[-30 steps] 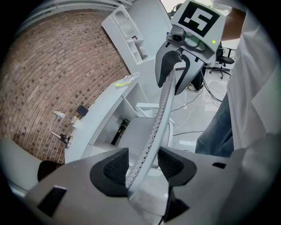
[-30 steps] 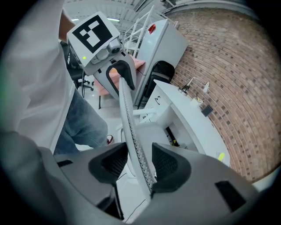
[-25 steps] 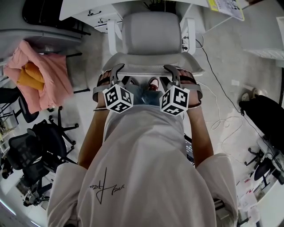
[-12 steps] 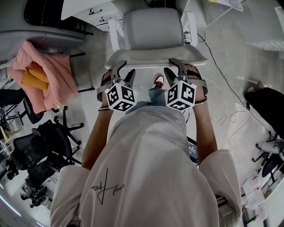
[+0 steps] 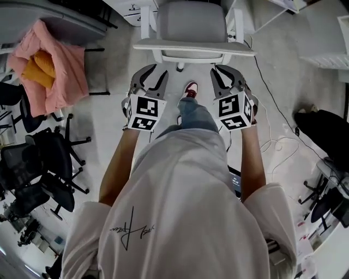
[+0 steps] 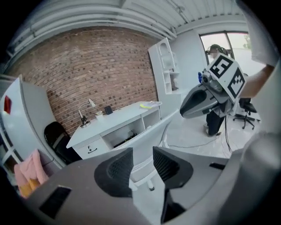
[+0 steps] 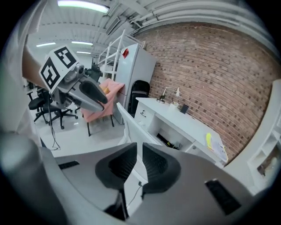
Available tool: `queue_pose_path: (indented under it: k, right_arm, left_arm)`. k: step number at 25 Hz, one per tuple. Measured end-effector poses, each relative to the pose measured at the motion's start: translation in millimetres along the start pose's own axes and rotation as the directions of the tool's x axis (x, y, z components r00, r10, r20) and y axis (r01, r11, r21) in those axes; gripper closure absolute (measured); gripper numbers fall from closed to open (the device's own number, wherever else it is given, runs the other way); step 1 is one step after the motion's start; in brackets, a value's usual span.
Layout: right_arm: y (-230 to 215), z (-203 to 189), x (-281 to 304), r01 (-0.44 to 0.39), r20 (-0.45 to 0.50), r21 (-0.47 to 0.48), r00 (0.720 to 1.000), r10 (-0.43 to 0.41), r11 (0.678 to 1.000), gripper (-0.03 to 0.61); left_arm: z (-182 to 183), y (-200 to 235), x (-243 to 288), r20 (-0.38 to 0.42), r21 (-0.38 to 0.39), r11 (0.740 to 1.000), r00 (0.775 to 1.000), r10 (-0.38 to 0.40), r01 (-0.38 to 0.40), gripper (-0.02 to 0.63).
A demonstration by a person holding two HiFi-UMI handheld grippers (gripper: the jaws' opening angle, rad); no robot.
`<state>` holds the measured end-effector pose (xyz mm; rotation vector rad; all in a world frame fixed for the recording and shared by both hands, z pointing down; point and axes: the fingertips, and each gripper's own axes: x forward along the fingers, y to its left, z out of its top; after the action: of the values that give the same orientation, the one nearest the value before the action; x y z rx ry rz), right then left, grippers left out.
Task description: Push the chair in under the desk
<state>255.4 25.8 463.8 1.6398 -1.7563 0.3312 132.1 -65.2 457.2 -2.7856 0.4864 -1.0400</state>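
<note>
The white and grey chair [image 5: 191, 32] stands at the top of the head view, its back edge facing me and its front toward the white desk [image 5: 133, 6]. My left gripper [image 5: 154, 74] and right gripper [image 5: 225, 72] hover side by side just short of the chair back, not touching it. In the left gripper view the left gripper's [image 6: 142, 163] jaws are closing with a clear gap and only the distant chair [image 6: 147, 138] behind them. The right gripper's [image 7: 139, 160] jaws are closing to a narrow slit, nothing between them; the chair back [image 7: 129, 132] and desk [image 7: 175, 123] lie beyond.
A pink cloth [image 5: 49, 60] drapes over a seat at the left. Black office chairs [image 5: 38, 174] crowd the lower left. Cables [image 5: 272, 141] trail over the floor at the right, near a black bag [image 5: 324, 131]. A tall white shelf [image 6: 164, 66] stands past the desk.
The chair has slid away toward the desk. Both grippers, earlier at the chair back's top edge, are now clear of it, and their jaws have narrowed, the right more.
</note>
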Motion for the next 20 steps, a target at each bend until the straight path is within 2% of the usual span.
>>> queue_pose_path:
  k: [4, 7, 9, 11, 15, 20]
  right_arm:
    - [22.0, 19.4, -29.9, 0.006, 0.079, 0.094, 0.997, -0.014, 0.996, 0.531]
    - [37.7, 31.9, -54.2, 0.013, 0.144, 0.143, 0.989, -0.034, 0.99, 0.539]
    - [41.7, 34.5, -69.9, 0.028, 0.156, 0.205, 0.986, -0.061, 0.978, 0.543]
    - [41.8, 36.1, -82.5, 0.029, 0.168, 0.282, 0.983, -0.079, 0.959, 0.548]
    - [38.6, 37.4, -101.2, 0.014, 0.197, 0.372, 0.976, -0.094, 0.928, 0.551]
    - [46.5, 39.2, -116.5, 0.002, 0.206, 0.355, 0.975, -0.08, 0.935, 0.552]
  left_arm:
    - [2.5, -13.4, -33.1, 0.098, -0.154, 0.988, 0.995, 0.015, 0.0, 0.483]
    - [6.1, -27.7, -55.0, 0.153, -0.218, 0.976, 0.988, 0.026, 0.008, 0.509]
    - [11.1, -36.7, -65.4, 0.19, -0.258, 0.966, 0.981, 0.029, 0.022, 0.559]
    - [19.4, -43.9, -72.2, 0.222, -0.294, 0.955, 0.975, 0.026, 0.041, 0.579]
    - [39.7, -55.5, -81.1, 0.271, -0.314, 0.947, 0.962, 0.018, 0.071, 0.606]
    - [61.4, -65.6, -99.1, 0.324, -0.324, 0.941, 0.946, 0.012, 0.099, 0.607]
